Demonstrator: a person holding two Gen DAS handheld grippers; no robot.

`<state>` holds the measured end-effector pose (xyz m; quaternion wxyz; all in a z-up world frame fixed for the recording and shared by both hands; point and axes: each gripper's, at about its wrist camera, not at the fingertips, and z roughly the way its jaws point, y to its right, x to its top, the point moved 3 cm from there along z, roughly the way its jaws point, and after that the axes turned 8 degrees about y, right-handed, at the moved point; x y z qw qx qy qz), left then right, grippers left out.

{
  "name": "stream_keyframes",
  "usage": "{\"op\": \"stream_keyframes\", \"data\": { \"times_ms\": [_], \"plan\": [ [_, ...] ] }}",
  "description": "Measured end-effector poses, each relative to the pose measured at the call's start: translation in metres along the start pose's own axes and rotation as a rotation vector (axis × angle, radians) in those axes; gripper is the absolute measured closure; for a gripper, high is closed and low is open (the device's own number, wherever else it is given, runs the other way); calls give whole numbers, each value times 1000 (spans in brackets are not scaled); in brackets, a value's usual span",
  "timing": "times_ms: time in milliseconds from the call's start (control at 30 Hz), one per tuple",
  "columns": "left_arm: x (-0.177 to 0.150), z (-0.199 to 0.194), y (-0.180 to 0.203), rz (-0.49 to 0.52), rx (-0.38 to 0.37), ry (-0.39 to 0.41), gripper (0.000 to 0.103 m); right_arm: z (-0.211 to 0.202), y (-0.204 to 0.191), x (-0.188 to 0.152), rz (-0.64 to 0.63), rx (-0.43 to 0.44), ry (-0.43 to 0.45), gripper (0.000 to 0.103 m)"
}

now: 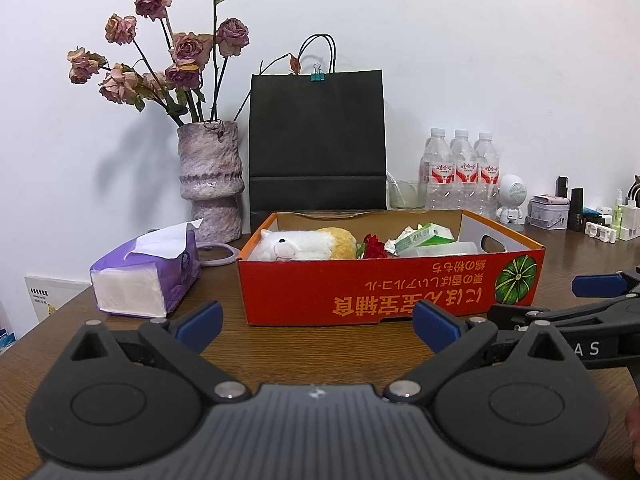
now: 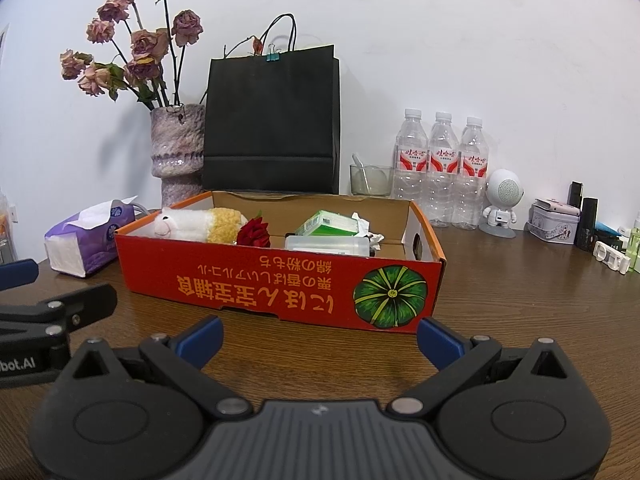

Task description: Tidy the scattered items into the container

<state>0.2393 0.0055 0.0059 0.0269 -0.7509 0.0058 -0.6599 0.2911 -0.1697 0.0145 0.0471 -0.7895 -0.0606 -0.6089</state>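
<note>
Left gripper (image 1: pixel 318 326) & right gripper (image 2: pixel 320 338): both spread wide, holding nothing. Just ahead of the fingertips sits the red cardboard box (image 1: pixel 360 292) w/ plush, rose, green carton inside. Probably nothing left to load; best to pull back w/o bumping its front wall.

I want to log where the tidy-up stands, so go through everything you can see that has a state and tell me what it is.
Left gripper: open, empty, above the table.
Right gripper: open, empty.
Red box: open-topped, upright, holding items.
Plush toy: lying in the box.
Red rose: in the box.
Green carton: lying in the box.
Clear bottle: on its side in the box.
Tissue pack: opened, outside the box.
Black bag: upright, clipped at the top.
</note>
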Motion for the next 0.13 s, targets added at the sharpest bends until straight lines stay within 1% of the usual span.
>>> {"op": "stream_keyframes", "data": {
  "times_ms": [133],
  "plan": [
    [1,0,0,2,-2,4,0,0,0,0,-1,1,2,0]
  ]
}}
